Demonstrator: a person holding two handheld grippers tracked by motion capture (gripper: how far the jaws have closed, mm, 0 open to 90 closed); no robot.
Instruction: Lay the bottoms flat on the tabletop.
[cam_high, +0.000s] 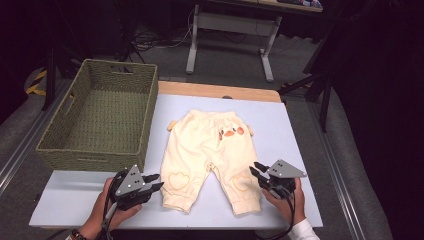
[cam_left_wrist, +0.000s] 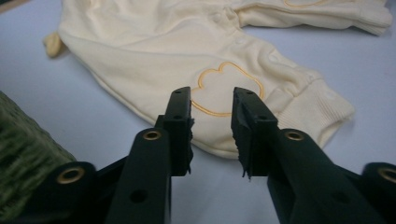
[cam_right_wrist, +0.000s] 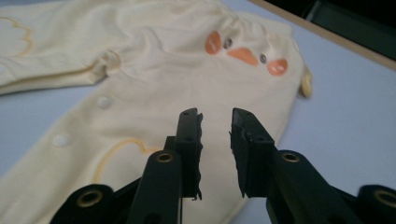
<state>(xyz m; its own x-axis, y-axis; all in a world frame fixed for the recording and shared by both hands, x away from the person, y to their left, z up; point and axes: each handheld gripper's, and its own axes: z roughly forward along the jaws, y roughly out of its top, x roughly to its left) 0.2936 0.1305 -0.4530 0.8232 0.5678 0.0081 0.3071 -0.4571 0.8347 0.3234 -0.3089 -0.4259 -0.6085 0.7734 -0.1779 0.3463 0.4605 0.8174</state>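
A pair of cream baby trousers (cam_high: 200, 145) lies flat on the pale table top (cam_high: 280, 125), waist away from me. It has an orange duck face near the waist and a heart outline on each knee. My left gripper (cam_high: 155, 181) is just left of the left leg's cuff, above the table. In the left gripper view its jaws (cam_left_wrist: 212, 114) stand apart with nothing between them, pointing at the heart patch (cam_left_wrist: 229, 86). My right gripper (cam_high: 257, 168) is at the right leg's outer edge. Its jaws (cam_right_wrist: 215, 126) are also apart and bare, above the trousers (cam_right_wrist: 154, 65).
A green woven basket (cam_high: 90, 160) with nothing in it stands at the table's left, close behind my left gripper, and its wall (cam_left_wrist: 23, 154) is beside the left jaws. A wooden strip (cam_high: 215, 90) edges the far side. Desk legs and cables stand on the floor beyond.
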